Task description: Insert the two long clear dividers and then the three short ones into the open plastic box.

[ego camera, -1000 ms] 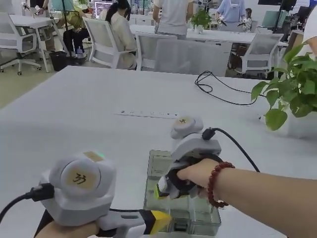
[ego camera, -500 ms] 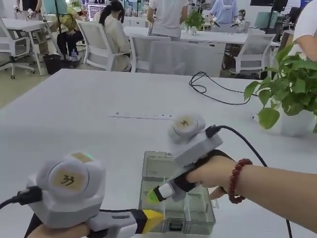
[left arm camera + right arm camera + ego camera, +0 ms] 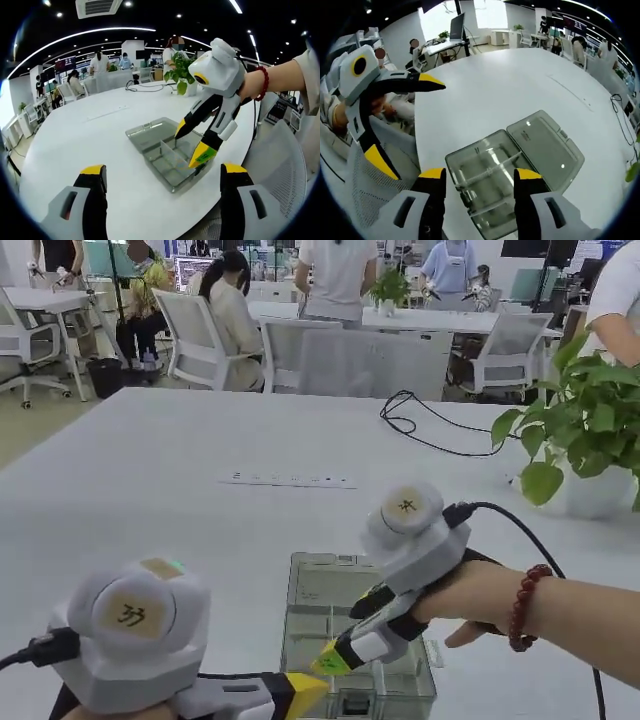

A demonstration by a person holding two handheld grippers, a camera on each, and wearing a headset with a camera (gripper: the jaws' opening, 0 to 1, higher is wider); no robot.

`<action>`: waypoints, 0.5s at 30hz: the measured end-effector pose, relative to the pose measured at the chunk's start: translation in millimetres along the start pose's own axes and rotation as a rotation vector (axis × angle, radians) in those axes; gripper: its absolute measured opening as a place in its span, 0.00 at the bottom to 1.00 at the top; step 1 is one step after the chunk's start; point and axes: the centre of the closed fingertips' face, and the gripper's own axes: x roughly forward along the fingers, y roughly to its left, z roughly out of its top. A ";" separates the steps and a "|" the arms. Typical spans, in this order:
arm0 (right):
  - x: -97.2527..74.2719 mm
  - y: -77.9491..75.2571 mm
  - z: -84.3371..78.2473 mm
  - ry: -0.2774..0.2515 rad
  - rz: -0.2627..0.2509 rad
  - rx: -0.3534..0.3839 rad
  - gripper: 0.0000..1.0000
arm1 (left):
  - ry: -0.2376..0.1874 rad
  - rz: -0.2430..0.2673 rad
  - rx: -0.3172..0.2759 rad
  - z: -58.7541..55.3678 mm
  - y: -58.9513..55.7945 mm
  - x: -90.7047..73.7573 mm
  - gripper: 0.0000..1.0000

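- The white table (image 3: 150,490) is stretching wide and bare from 9 to 12 o'clock in your head view, giving you open room on that side. In the left gripper view its curved near edge is running just past the box.
- A potted plant (image 3: 580,420) is standing at 2 o'clock, well apart from the box. A black cable (image 3: 420,420) is looping at 1 o'clock beyond it.
- The open plastic box (image 3: 292,650) is sitting at 6 o'clock in your head view, close to the table's near edge. Its lid (image 3: 330,580) is lying flat on the far side.
- Your right gripper (image 3: 345,638) is hovering over the box's right half with its tips pointing down at 7 o'clock. Its fingers are spread apart and are gripping nothing. In its own view (image 3: 480,175) the box (image 3: 470,155) is showing between them.
- Your left gripper (image 3: 300,692) is waiting at 7 o'clock, beside the box's near left corner and apart from it. Its fingers are spread wide and bare in its own view (image 3: 162,169), with the box (image 3: 172,186) and the right gripper (image 3: 187,149) lying ahead of them.
- Clear dividers (image 3: 172,156) are standing upright inside the box tray. You cannot tell how many from these views.
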 end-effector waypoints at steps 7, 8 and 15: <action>-15.5 -3.4 -3.1 -0.023 0.041 -0.057 0.57 | -0.002 0.000 0.002 1.0 1.6 0.3 0.95; -17.8 -4.3 -4.9 -0.025 0.050 -0.064 0.57 | -0.002 0.000 0.002 0.9 2.0 0.6 0.95; -27.6 -11.4 -14.4 -0.021 0.063 -0.096 0.58 | 0.002 -0.004 0.004 0.3 1.8 2.6 0.94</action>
